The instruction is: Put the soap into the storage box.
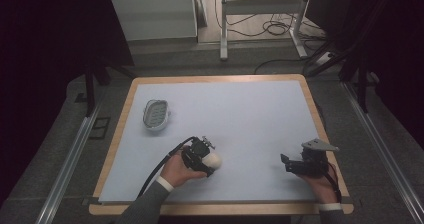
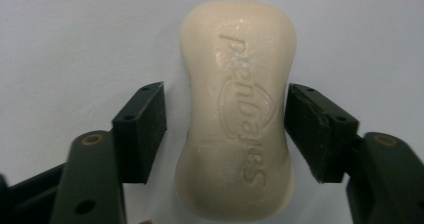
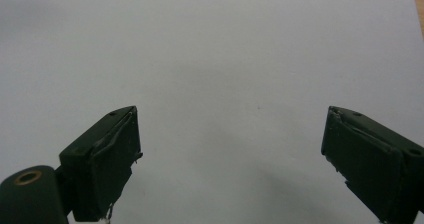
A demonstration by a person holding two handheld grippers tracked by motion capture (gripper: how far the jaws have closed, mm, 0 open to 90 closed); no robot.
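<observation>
Cream soap (image 2: 235,109) is lying on the pale blue mat between my left gripper's (image 2: 225,129) jaws, which are standing apart; one may be brushing its side, though I cannot tell. My right gripper (image 3: 230,149) is hovering wide apart at the near right, and a soap dish (image 1: 155,114) is sitting at the far left.

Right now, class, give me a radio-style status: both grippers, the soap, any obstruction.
Left gripper open, jaws astride soap bar, gap each side. Right gripper open over bare mat. Soap dish far-left, nothing between.

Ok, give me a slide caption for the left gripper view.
Left gripper open astride a cream soap bar lying on the pale table.
</observation>
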